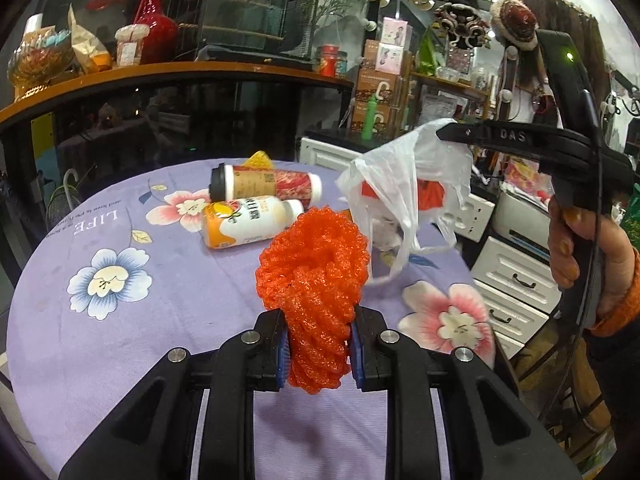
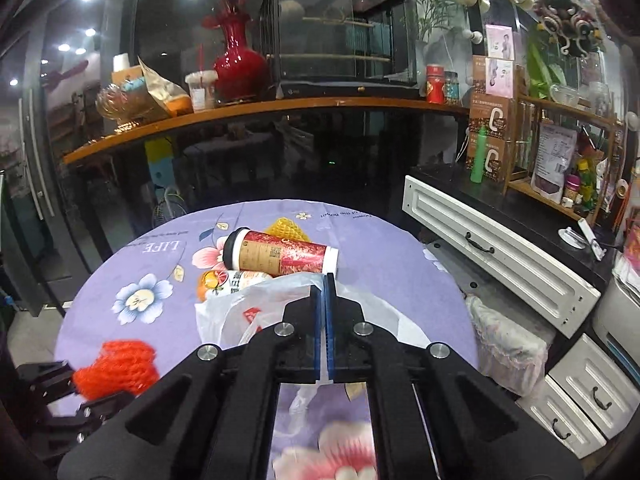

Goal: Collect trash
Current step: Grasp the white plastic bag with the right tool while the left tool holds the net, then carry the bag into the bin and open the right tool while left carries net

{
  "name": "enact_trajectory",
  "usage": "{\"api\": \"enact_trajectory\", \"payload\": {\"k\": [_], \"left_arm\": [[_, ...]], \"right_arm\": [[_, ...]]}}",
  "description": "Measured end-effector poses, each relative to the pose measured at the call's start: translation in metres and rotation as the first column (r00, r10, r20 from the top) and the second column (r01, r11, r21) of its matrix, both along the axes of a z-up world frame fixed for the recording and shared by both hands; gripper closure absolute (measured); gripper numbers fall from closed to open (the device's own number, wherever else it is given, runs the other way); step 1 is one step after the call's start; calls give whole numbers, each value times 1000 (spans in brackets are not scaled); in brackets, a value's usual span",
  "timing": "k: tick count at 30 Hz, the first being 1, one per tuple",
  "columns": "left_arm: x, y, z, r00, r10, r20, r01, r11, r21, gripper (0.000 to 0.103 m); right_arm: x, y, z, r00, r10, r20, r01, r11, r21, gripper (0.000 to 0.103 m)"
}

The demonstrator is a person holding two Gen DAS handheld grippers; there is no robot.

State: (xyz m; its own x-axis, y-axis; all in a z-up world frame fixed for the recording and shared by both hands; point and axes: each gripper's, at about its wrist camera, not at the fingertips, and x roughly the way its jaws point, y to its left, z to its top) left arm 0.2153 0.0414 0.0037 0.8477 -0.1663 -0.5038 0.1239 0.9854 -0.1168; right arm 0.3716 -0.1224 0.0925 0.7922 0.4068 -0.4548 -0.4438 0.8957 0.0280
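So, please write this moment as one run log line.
left tool: shut on orange foam net | right tool: shut on white plastic bag | cup, bottle: lying on table

A cluttered home living room: a floral tablecloth (image 2: 120, 320), red vase (image 2: 236, 60), glass cabinet (image 2: 340, 32), white drawers (image 2: 500, 248).

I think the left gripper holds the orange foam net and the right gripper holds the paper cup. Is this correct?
Not quite. The right gripper is shut on the white plastic bag, as both wrist views show; the paper cup lies on the table. The left gripper does hold the orange foam net.
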Motion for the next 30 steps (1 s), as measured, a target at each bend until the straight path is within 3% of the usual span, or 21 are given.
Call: {"api": "enact_trajectory", "payload": {"k": [9, 16, 23, 30], "left_arm": [[-21, -61, 15, 990, -138, 38, 138, 990, 9, 80], [-27, -116, 13, 963, -268, 40, 267, 964, 9, 80], [-30, -165, 2, 932, -361, 16, 361, 933, 9, 80], [-34, -199, -12, 912, -409, -18, 409, 912, 24, 80]], "right_arm": [[-69, -80, 4, 998, -63, -15, 63, 998, 18, 101], [-107, -153, -12, 982, -179, -58, 181, 983, 35, 101], [-122, -211, -61, 947, -266, -179, 276, 960, 35, 101], [-117, -233, -119, 911, -283, -300, 308, 951, 36, 101]]}}
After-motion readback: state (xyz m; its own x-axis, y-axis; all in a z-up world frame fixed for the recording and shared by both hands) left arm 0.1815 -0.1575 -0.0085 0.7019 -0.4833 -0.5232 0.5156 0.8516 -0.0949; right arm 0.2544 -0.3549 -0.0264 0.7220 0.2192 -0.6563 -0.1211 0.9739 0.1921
